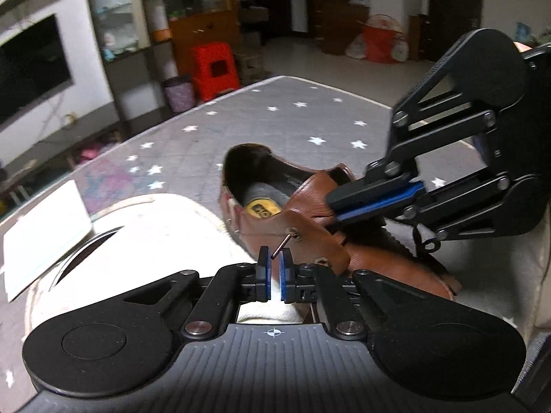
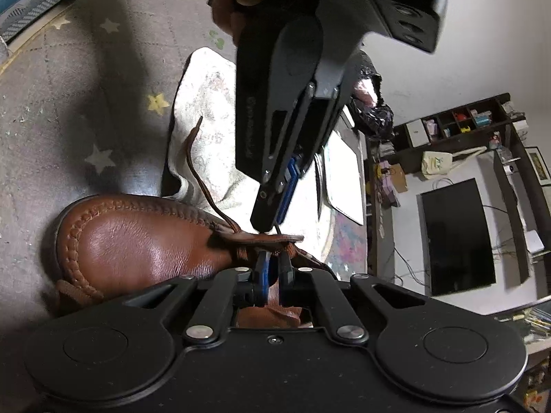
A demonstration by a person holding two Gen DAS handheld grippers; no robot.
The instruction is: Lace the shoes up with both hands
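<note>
A brown leather shoe (image 2: 137, 241) lay on a white cloth (image 1: 155, 227) spread over a grey quilted cover (image 1: 275, 120) printed with pale stars. Its leather was smooth and glossy over the rounded toe, with thick raised stitching along the seam, and a yellow label showed on the insole. The left gripper (image 1: 273, 261), black with blue pads, had closed down on the stiff dark lace tip (image 1: 280, 243) poking out of an eyelet in the side flap; the tip slanted between the pads, though a thin gap showed lower down. The right gripper (image 2: 272, 265) was pinching the shoe's tongue (image 1: 315, 203), pressed together on the leather. A thin brown lace (image 2: 196, 168) trailed loose across the cloth.
</note>
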